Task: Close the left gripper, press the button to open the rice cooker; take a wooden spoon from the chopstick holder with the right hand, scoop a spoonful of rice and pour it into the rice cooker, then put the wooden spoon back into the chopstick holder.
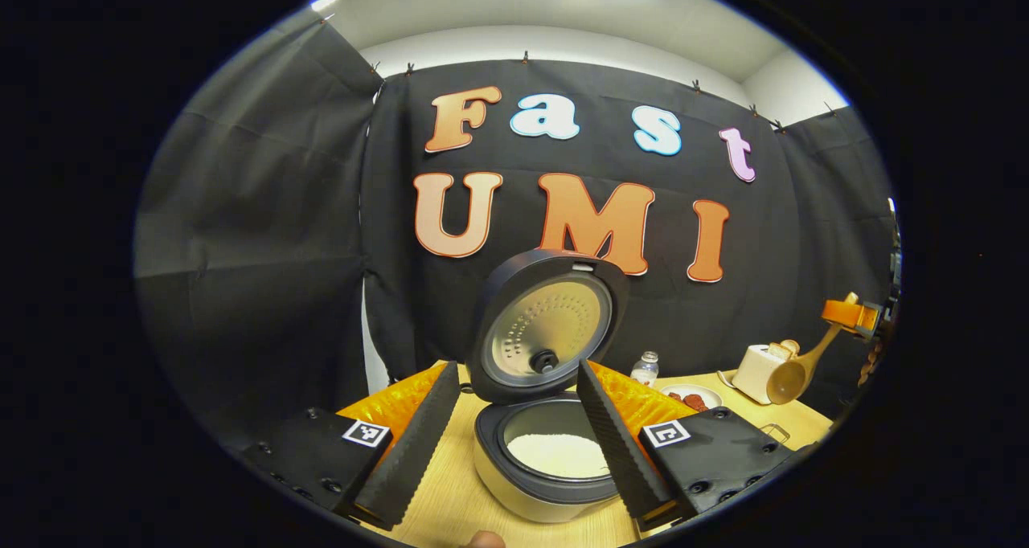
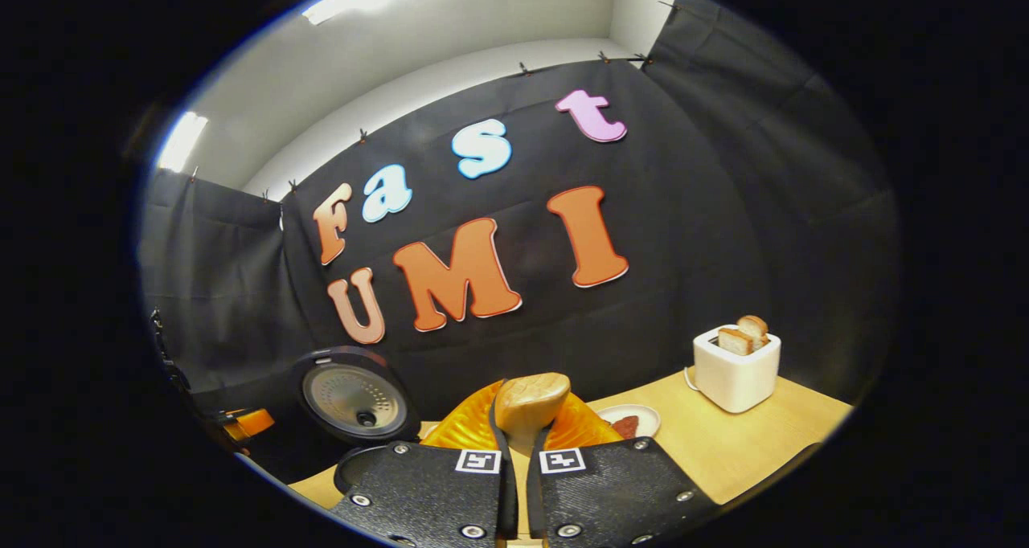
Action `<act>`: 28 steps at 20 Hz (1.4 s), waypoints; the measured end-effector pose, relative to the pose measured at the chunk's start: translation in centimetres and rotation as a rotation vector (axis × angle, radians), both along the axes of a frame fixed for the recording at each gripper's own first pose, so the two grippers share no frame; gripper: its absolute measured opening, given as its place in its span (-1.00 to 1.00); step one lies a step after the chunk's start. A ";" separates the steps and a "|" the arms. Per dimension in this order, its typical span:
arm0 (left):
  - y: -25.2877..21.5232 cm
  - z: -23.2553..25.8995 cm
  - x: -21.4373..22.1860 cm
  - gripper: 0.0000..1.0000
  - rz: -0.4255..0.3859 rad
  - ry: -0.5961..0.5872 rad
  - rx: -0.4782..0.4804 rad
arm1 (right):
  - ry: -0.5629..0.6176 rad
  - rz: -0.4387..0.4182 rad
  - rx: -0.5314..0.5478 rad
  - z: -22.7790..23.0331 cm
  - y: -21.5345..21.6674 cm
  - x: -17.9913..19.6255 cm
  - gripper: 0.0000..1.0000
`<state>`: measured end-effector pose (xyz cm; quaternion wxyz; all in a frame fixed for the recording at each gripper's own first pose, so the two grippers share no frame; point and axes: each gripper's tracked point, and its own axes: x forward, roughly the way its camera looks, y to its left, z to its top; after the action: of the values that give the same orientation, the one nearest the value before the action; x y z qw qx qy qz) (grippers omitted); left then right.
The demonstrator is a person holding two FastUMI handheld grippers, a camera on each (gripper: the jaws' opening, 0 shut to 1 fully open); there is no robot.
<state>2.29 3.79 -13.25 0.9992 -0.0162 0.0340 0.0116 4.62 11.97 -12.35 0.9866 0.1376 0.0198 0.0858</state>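
Rice cooker on the counter, lid upright, white rice in the pot. Toaster holding bread near the counter's far edge. Left claw wide open, holding nothing. Right claw clamped on the wooden spoon, raised in the air.

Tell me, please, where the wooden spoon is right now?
The right tool holds the wooden spoon raised above the table; in the left gripper view it hangs at far right, before the toaster.
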 end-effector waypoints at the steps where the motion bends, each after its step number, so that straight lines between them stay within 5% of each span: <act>1: -0.3 0.1 -0.1 1.00 -0.001 -0.001 -0.011 | 0.005 -0.029 0.001 -0.8 -1.5 -0.3 -0.93; 5: -1.2 -0.4 0.1 0.97 -0.013 0.009 -0.025 | 0.033 -0.125 0.030 -5.2 -6.4 -1.2 -0.93; 14: -2.8 -1.0 1.3 0.98 0.012 0.036 0.030 | 0.223 -0.082 0.163 -15.9 -7.4 0.0 -0.92; 24: -3.9 0.7 1.2 1.00 0.016 -0.009 0.126 | 0.229 -0.091 0.128 -17.1 -8.3 -0.3 -0.68; 27: -4.3 1.0 0.9 0.96 0.018 -0.008 0.132 | 0.198 -0.176 0.016 -16.3 -10.7 -0.1 0.02; 28: -4.5 1.3 0.8 0.96 0.015 -0.013 0.126 | 0.191 -0.204 -0.026 -16.0 -11.5 -0.1 0.48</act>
<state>3.13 -0.70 -11.97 0.9983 0.0462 0.0268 0.0214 4.50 0.43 -28.32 0.9855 0.1338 0.1004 -0.0288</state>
